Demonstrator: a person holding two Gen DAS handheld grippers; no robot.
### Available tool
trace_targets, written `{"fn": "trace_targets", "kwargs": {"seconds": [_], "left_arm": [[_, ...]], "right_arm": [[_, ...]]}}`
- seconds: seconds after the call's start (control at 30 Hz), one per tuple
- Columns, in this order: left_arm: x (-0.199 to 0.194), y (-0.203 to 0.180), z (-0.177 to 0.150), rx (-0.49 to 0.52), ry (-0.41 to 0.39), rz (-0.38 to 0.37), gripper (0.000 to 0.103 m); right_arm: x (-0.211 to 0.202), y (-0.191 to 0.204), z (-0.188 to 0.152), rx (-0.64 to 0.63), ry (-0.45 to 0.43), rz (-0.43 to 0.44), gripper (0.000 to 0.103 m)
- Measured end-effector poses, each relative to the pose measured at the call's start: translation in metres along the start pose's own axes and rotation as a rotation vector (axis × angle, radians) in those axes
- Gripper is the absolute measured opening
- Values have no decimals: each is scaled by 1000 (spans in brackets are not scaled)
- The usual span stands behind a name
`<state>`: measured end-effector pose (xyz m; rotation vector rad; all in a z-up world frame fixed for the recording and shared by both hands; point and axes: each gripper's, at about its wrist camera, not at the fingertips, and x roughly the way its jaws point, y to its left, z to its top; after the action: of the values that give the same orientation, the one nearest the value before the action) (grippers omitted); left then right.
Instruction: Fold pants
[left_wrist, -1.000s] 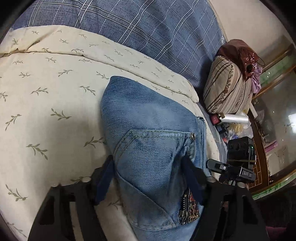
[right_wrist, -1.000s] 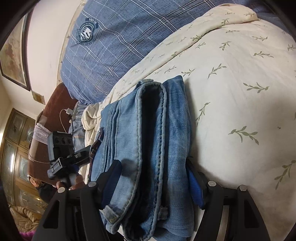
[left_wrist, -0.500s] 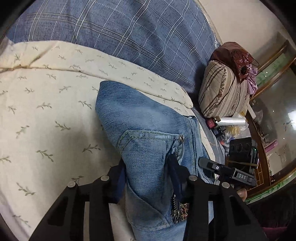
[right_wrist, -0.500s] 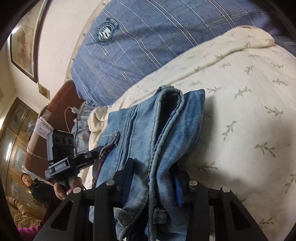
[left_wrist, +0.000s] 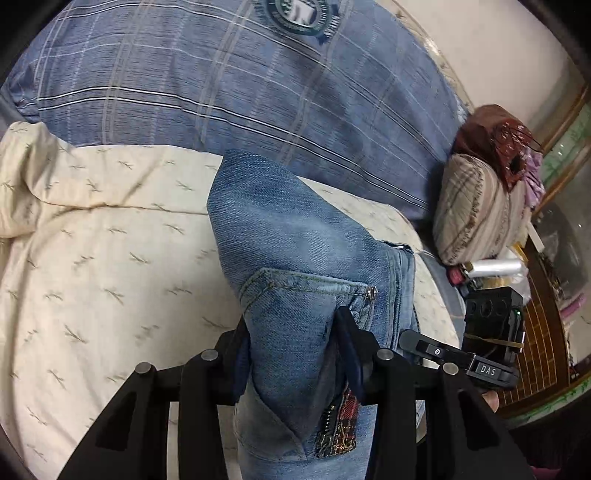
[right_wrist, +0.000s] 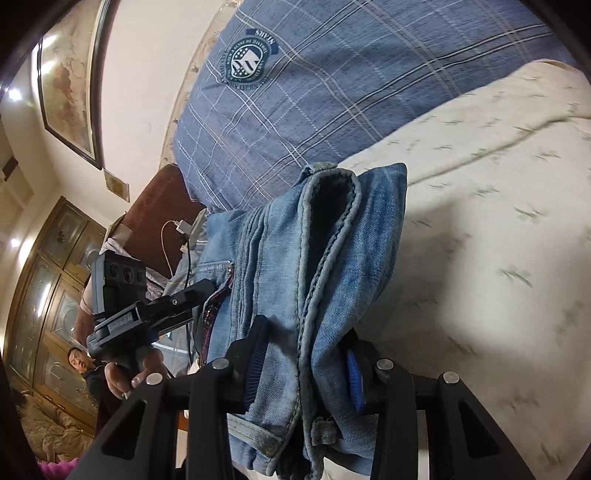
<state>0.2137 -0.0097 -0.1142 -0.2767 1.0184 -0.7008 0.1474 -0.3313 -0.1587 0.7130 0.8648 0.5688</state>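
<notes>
Both the left gripper (left_wrist: 291, 354) and right gripper (right_wrist: 303, 362), now clamped on the folded jeans (left_wrist: 295, 258), have lifted them off the cream quilt (left_wrist: 103, 258), probably to carry them away

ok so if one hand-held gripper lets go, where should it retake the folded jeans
Judging from the pictures, grip the thick stacked edge of the jeans, coming in from the near side along the cream quilt. The layers bunch there, so both pads would likely catch every layer rather than one flap.
</notes>
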Motion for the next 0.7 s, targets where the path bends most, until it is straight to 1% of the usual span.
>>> {"fn": "trace_targets", "kwargs": {"seconds": [0.1,0.2,0.27,0.4,0.43,0.47,0.53,0.57,0.63,0.7], "left_arm": [[4,14,9,-23,4,23,44],[17,27,16,-50,20,49,44],[27,33,17,-64,33,66,44],[49,52,13,-104,60,138,45],[52,54,11,-121,59,144,48],[51,56,9,-140,55,152,53],[48,54,7,-159,46,173,57],[44,51,7,-156,41,199,61],[30,41,5,-136,13,251,63],[8,25,2,-93,-42,287,65]], "right_arm": [[15,0,9,2,5,-2,40],[30,-2,17,-4,12,-31,40],[40,-7,21,0,27,-61,40],[55,-18,22,6,62,-136,40],[56,-20,22,6,68,-144,40],[55,-20,21,3,71,-149,42],[55,-20,19,5,74,-183,50],[55,-20,18,4,75,-196,56],[50,-16,15,-12,65,-217,57],[37,-6,11,-59,22,-235,57]]}}
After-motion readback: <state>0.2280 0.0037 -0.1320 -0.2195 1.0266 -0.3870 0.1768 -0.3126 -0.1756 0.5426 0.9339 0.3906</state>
